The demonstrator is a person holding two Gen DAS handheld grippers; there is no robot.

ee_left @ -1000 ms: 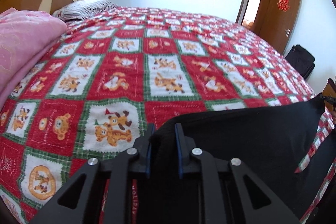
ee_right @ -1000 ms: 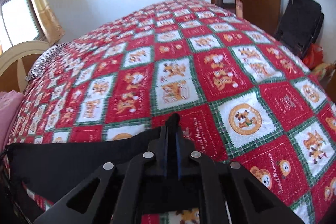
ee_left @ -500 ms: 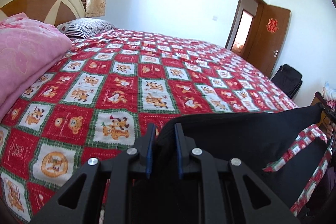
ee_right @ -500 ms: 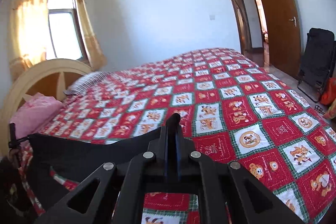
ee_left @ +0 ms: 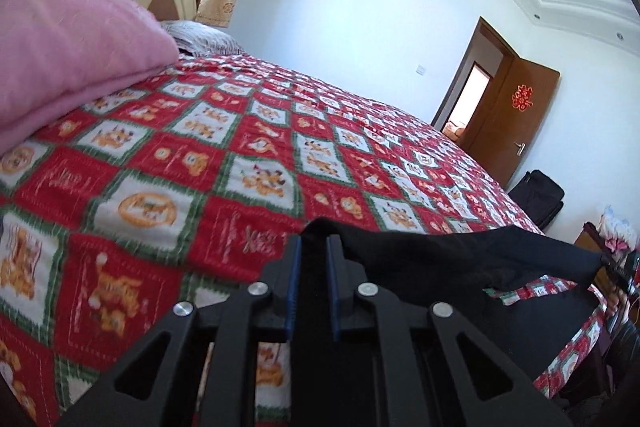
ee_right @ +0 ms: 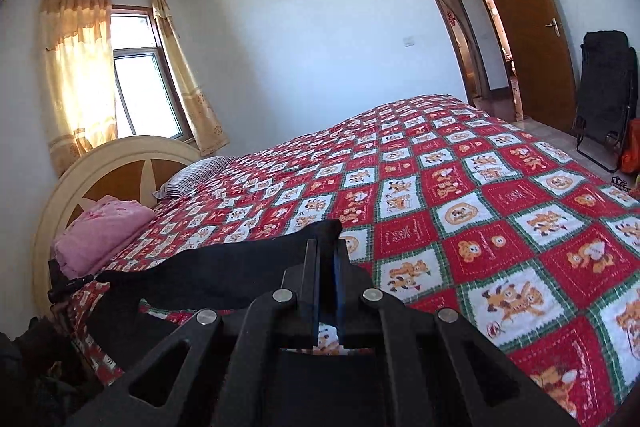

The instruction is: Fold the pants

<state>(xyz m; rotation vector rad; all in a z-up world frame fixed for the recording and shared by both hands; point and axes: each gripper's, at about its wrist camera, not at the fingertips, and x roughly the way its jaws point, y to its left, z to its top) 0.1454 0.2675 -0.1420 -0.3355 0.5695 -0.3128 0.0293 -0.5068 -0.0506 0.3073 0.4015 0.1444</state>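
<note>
- Pinching a corner of the black pants (ee_left: pixel 460 263) between blue-lined pads: the left gripper (ee_left: pixel 312 247), jaws pressed close on the cloth, a peak of fabric poking up just past the tips.
- Clamped likewise on the opposite corner: the right gripper (ee_right: pixel 326 251), jaws drawn nearly together, a black tuft of the pants (ee_right: pixel 240 267) rising to the left of the tips.
- Stretched between the two grippers, held up off the bedspread (ee_left: pixel 280 131), upper edge sagging slightly in the middle; lower part of the garment hanging down out of sight below both cameras.
- Visible at the far right edge of the left wrist view, at the far end of the cloth: the right gripper (ee_left: pixel 612 267), small and dark, possibly with part of a hand beside it, though too blurred to be sure.
- Seen at the left edge of the right wrist view, at the other end of the cloth: the left gripper (ee_right: pixel 66 281).
- Spread under and beyond the pants: red, white and green checked bedspread (ee_right: pixel 480 211) with cartoon animal prints, covering the whole bed.
- Lying near the head of the bed, well apart from the pants: a folded pink blanket (ee_left: pixel 68 43), also shown as (ee_right: pixel 102 227).
- Resting just beyond the blanket against the headboard (ee_right: pixel 120 167): a striped pillow (ee_right: pixel 196 175).
- Standing farther back: a curtained window (ee_right: pixel 140 83), a white wall, an open brown door (ee_right: pixel 528 27) with a red paper ornament, and a black folded chair (ee_right: pixel 604 95) beside it.
</note>
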